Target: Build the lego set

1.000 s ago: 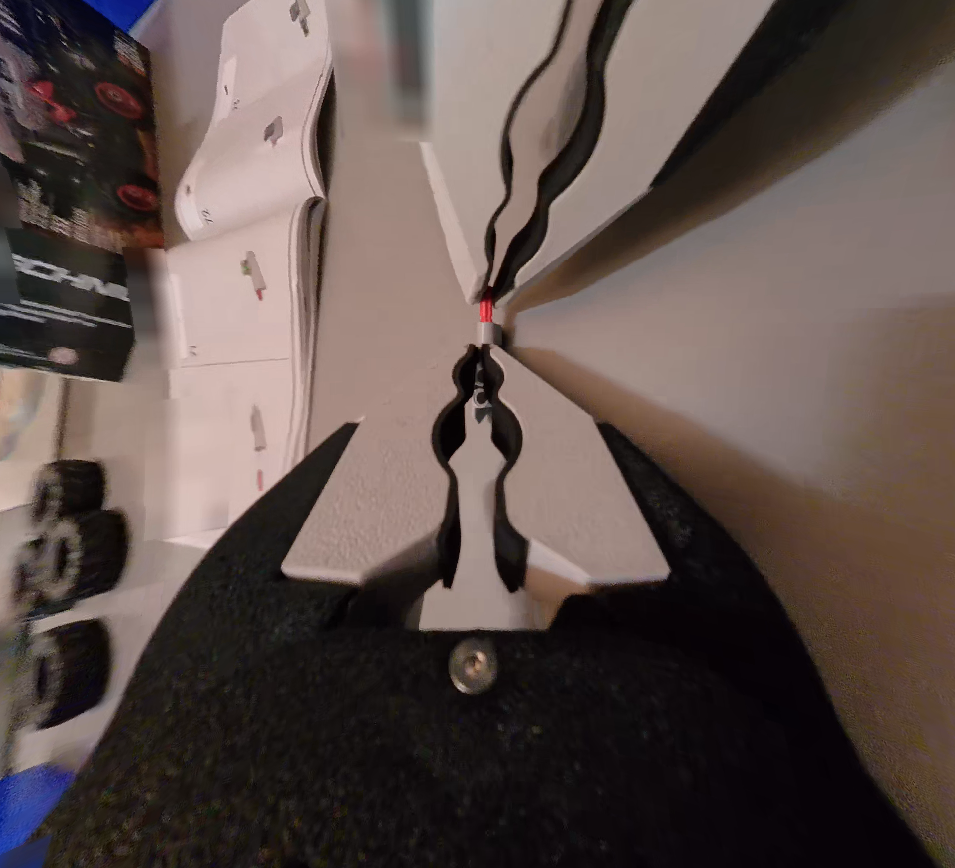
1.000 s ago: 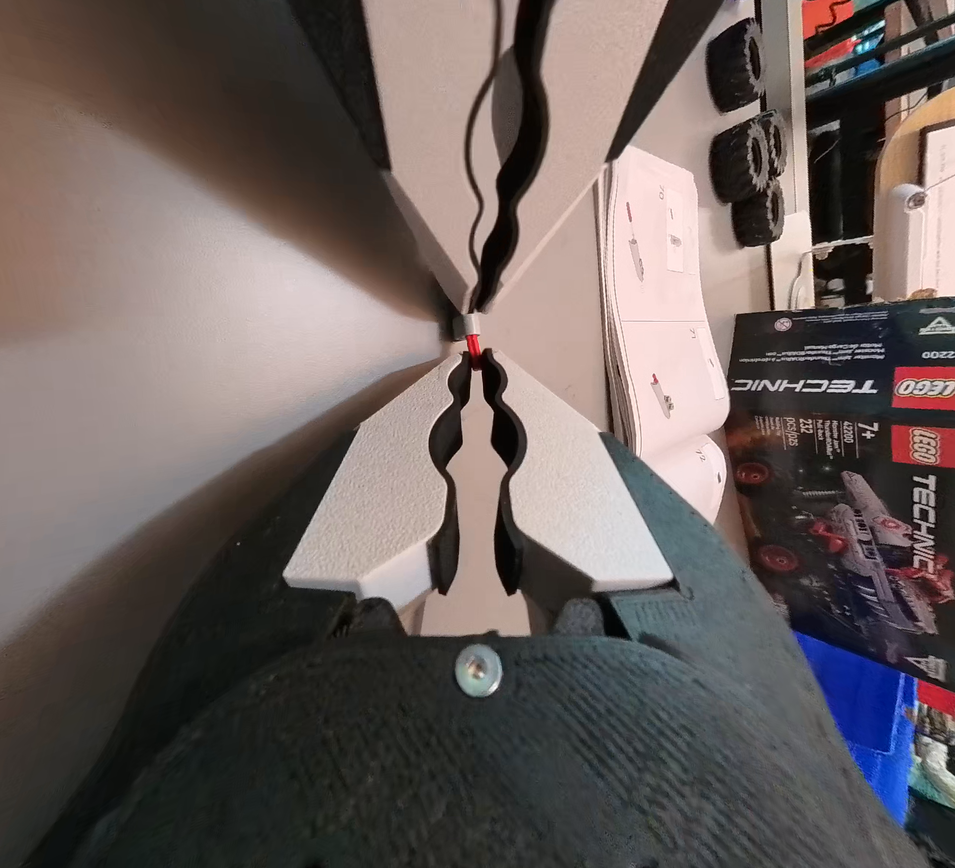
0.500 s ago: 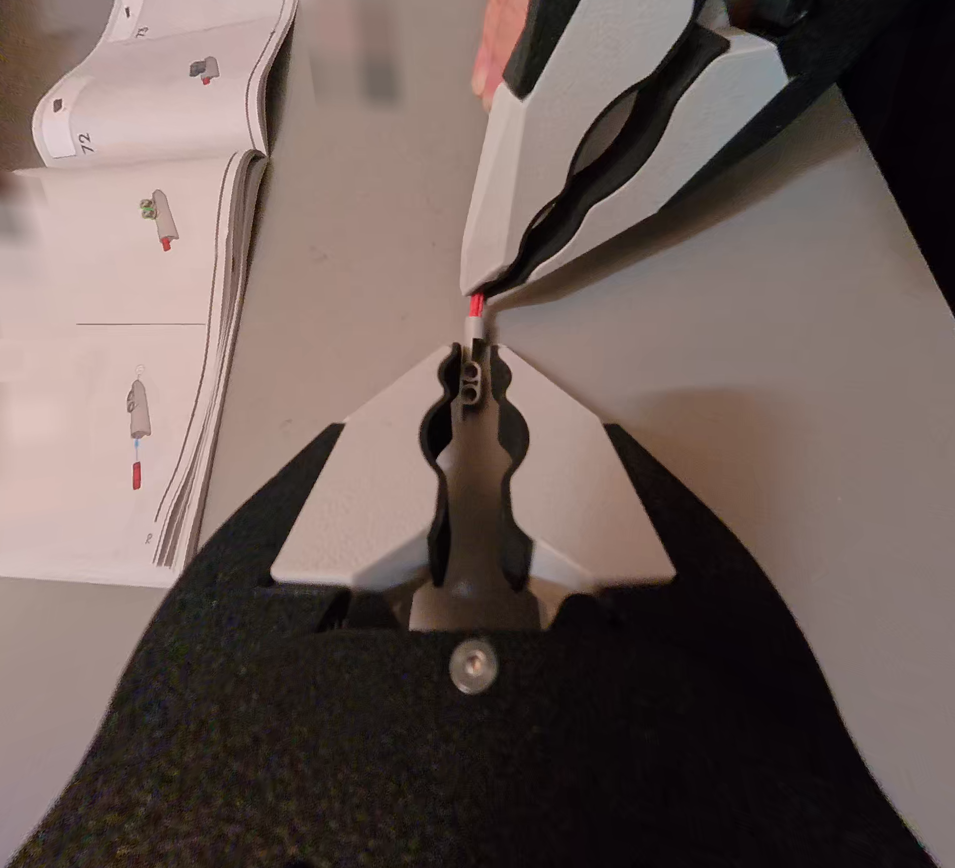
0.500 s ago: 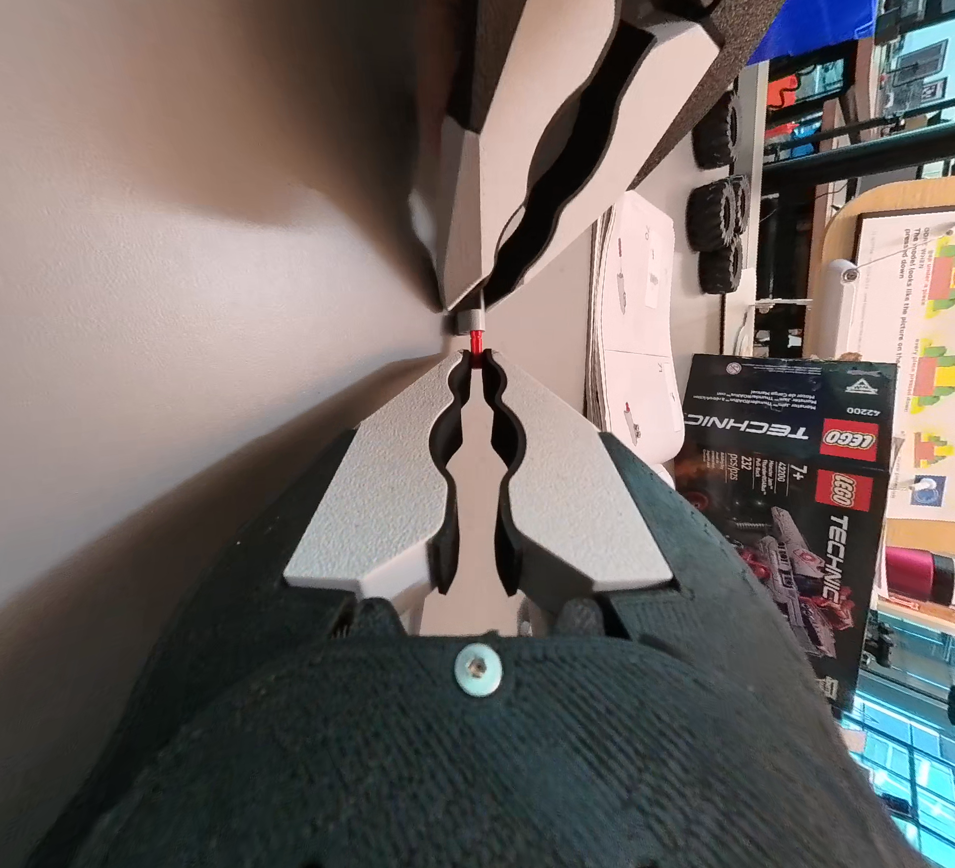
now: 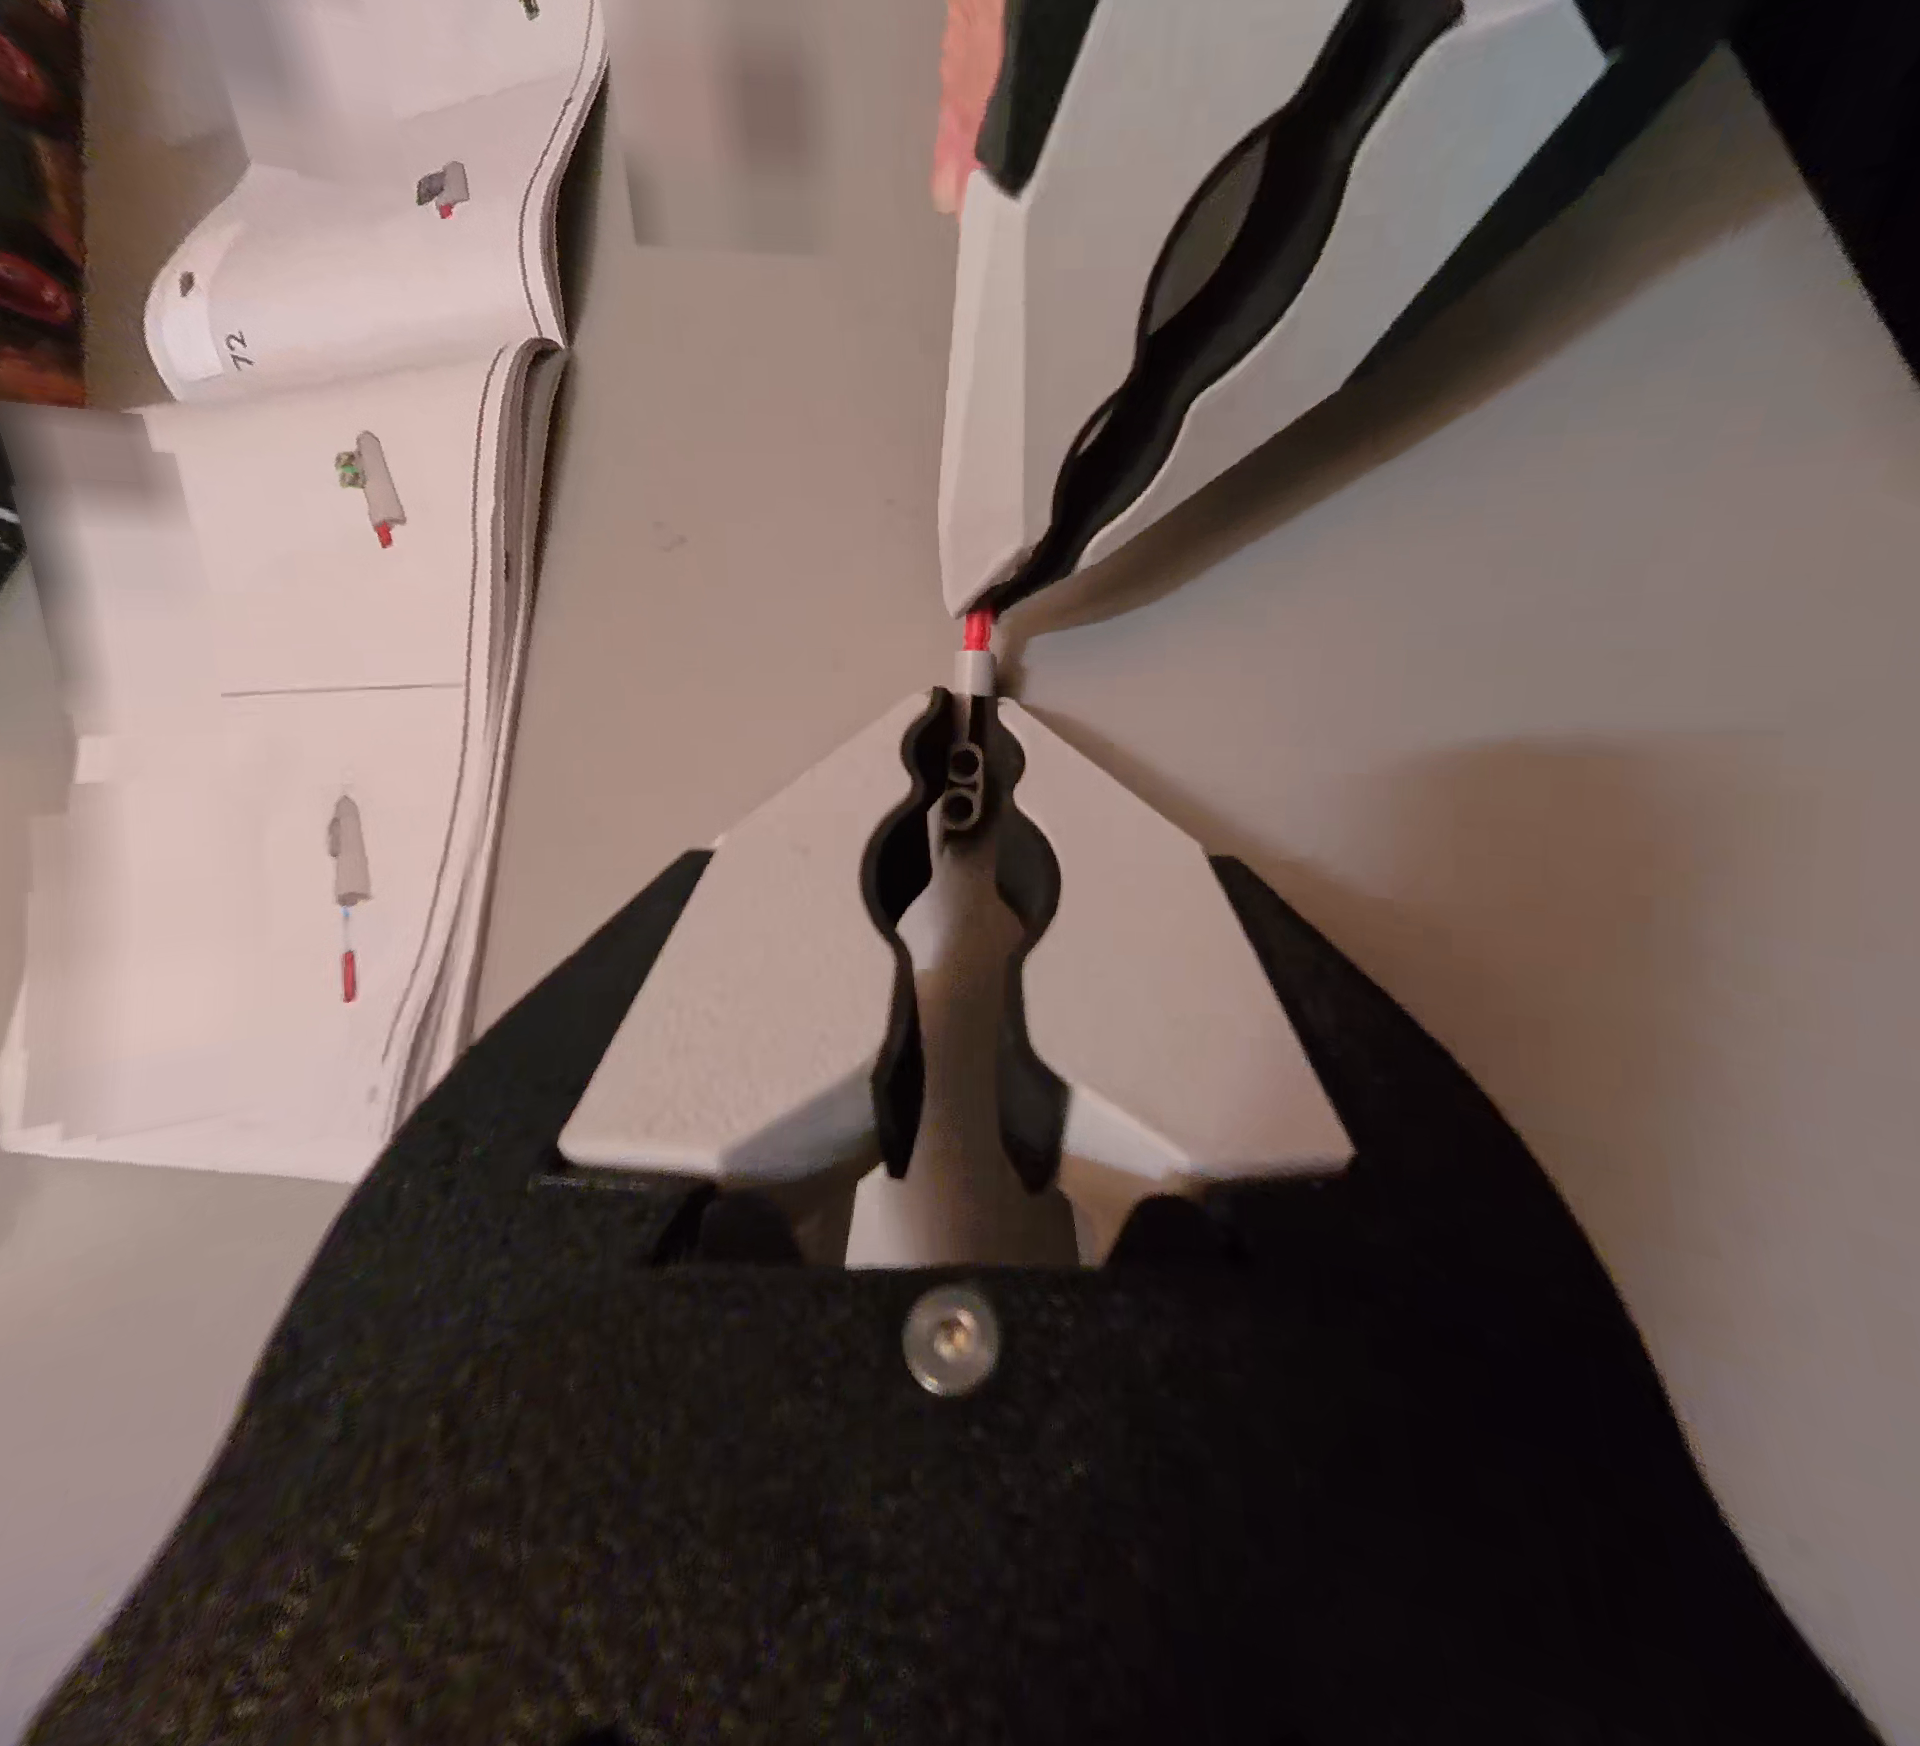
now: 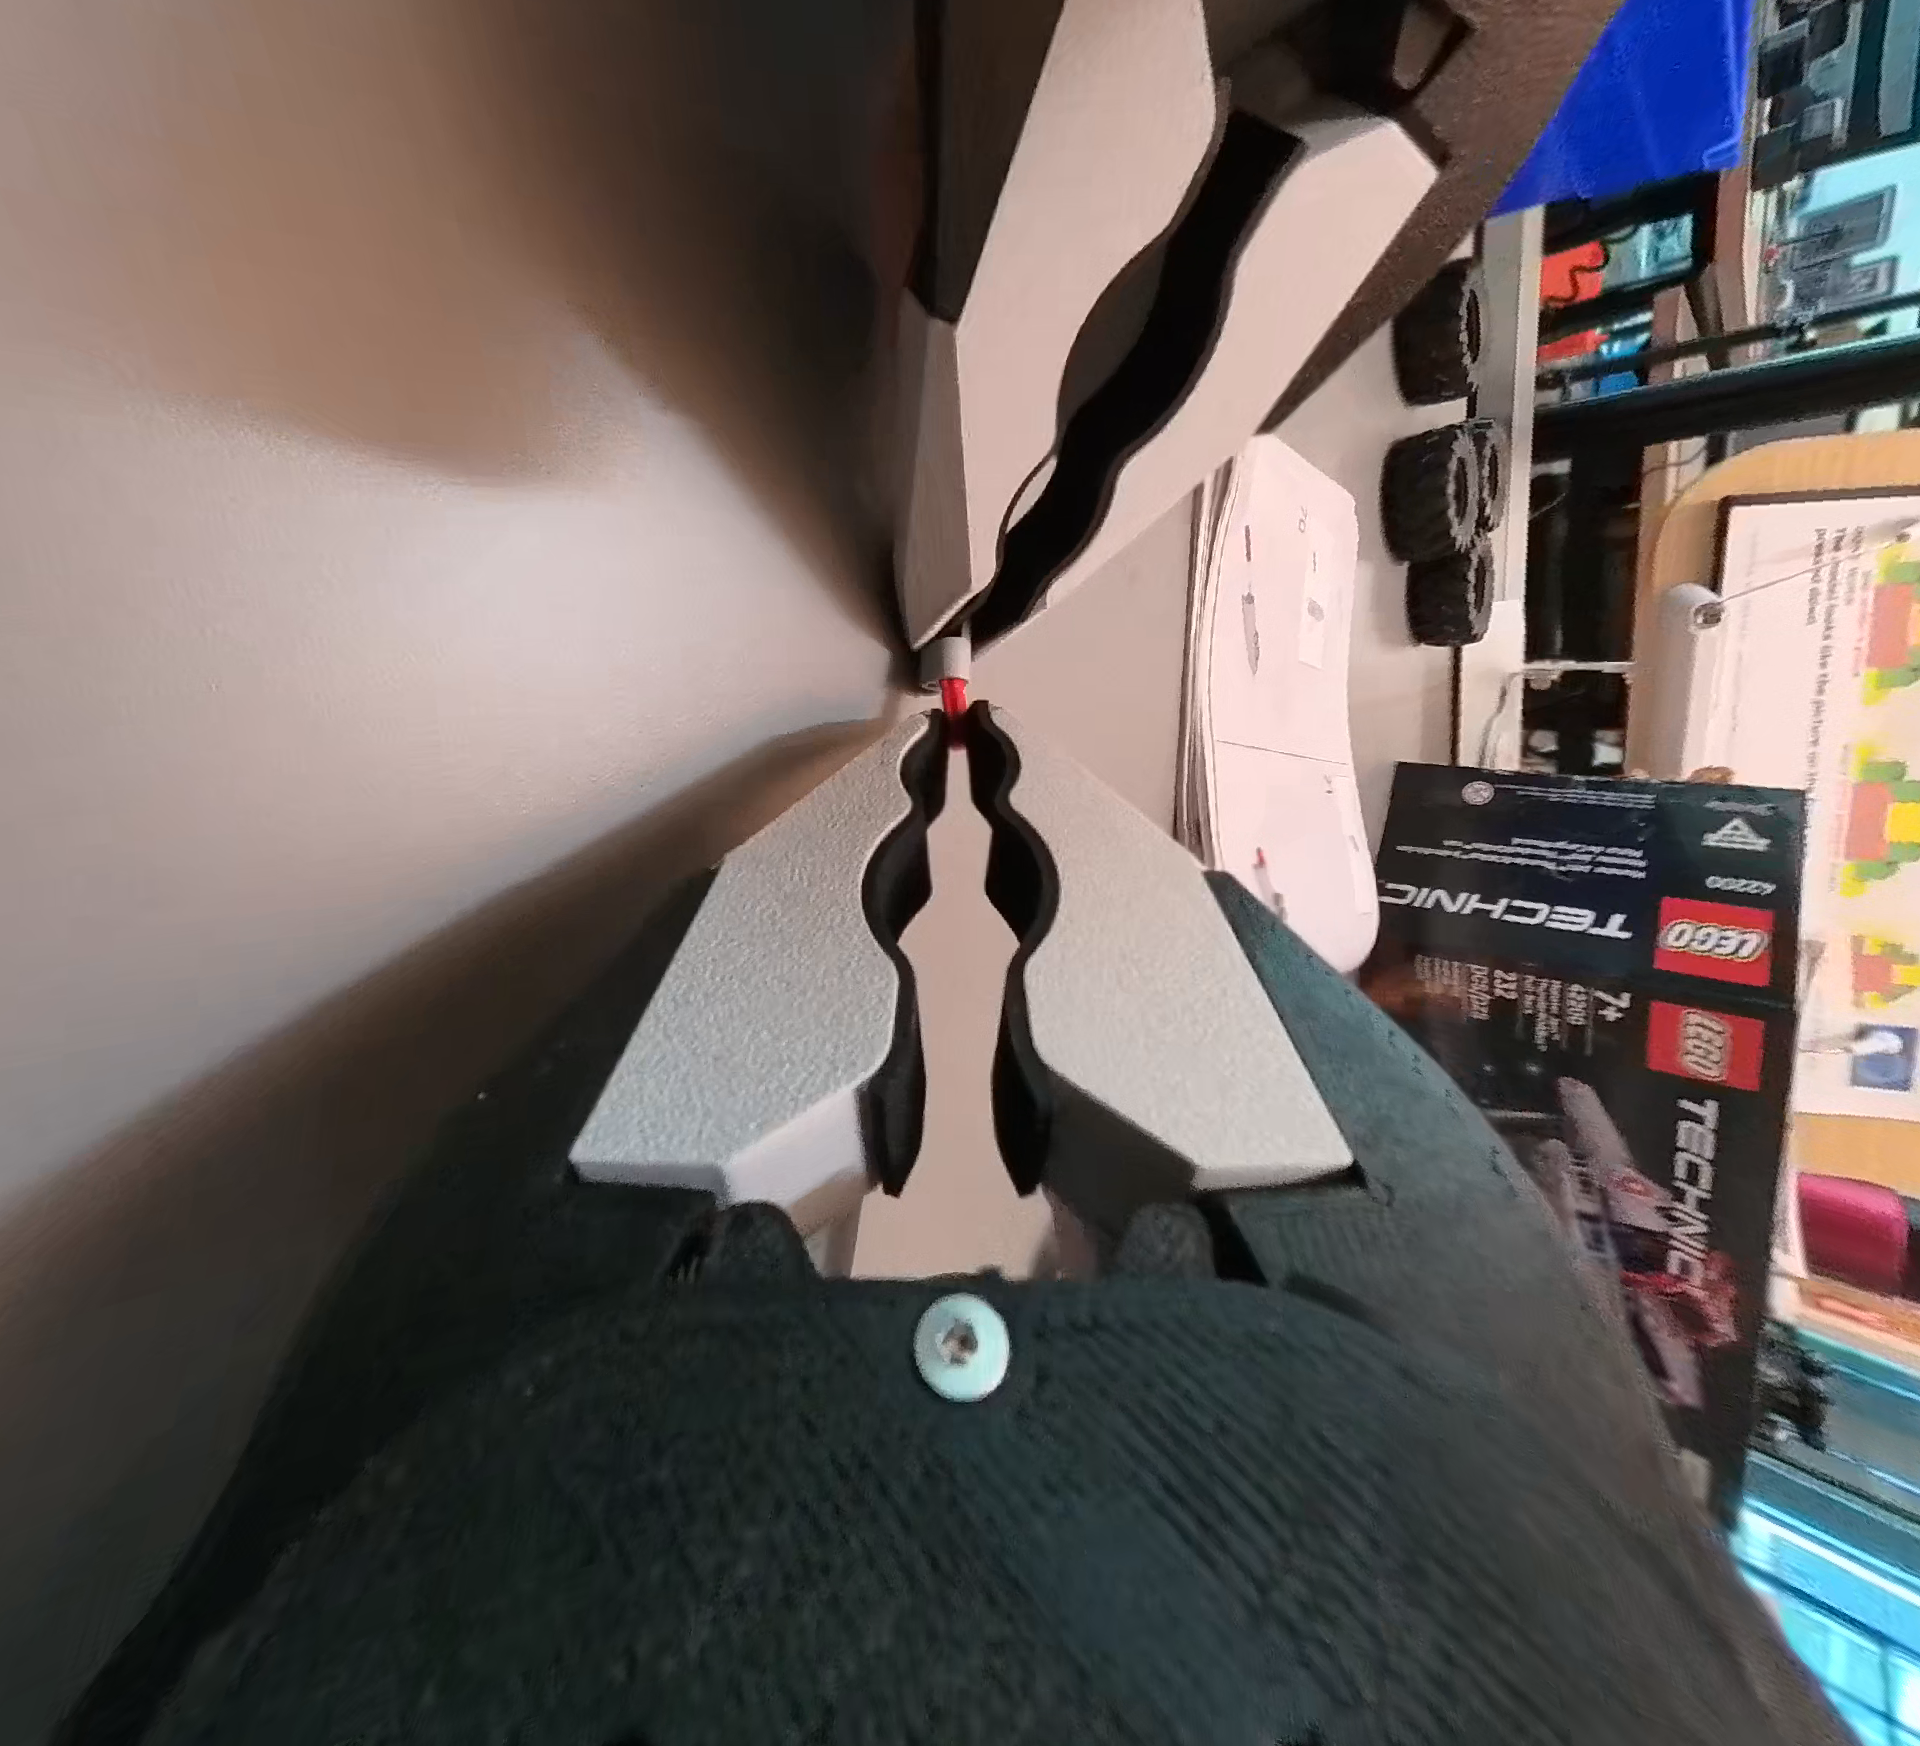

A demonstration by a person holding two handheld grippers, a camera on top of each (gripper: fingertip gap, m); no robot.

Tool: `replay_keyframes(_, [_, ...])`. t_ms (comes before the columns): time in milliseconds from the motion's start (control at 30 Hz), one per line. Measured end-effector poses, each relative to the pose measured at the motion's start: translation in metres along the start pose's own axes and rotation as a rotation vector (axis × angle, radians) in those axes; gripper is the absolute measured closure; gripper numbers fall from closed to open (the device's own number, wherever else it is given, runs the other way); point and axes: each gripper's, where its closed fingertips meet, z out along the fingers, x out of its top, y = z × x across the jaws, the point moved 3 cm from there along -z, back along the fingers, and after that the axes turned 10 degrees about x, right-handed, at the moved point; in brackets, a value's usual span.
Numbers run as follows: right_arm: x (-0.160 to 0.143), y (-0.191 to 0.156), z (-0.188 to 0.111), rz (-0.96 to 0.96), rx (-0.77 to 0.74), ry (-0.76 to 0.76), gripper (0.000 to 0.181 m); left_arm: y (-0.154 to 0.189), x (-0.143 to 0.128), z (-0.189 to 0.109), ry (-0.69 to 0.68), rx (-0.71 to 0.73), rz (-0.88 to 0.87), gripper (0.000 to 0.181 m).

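Observation:
In the left wrist view my left gripper (image 5: 971, 704) is shut on a small grey connector piece (image 5: 966, 787) with two round holes; its grey sleeve end pokes out past the fingertips. A thin red axle (image 5: 979, 628) sticks out of that sleeve. The right gripper (image 5: 1000, 600) comes in from above at a slant, tip to tip, and is shut on the axle. In the right wrist view my right gripper (image 6: 953, 714) pinches the red axle (image 6: 953, 694), and the grey piece (image 6: 945, 660) sits in the left gripper (image 6: 951, 631) above it. Both are held just above the grey table.
An open instruction booklet (image 5: 343, 553) lies to the left and also shows in the right wrist view (image 6: 1278, 657). A dark set box (image 6: 1558, 1021) and three black tyres (image 6: 1444, 491) stand beyond it. A hand (image 5: 966, 86) holds the right gripper. The grippers are tip to tip, or close to it.
Both grippers stay shut on the joined pieces. They have tilted out of line with each other, and the left view has swung so that more of the booklet shows.

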Motion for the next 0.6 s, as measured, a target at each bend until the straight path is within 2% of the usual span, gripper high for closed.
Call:
replay_keyframes(267, [0.000,0.001,0.000,0.072,0.003,-0.045,0.179,0.001,0.003,0.002,-0.064,0.060,0.000,0.180])
replay_keyframes(500, [-0.007,0.003,0.001,0.221,0.111,0.077,0.178,0.000,0.002,0.003,-0.051,0.055,0.019,0.179])
replay_keyframes(600, [-0.012,0.006,-0.003,0.257,0.115,0.108,0.165,0.001,0.002,0.002,-0.044,0.044,0.020,0.179])
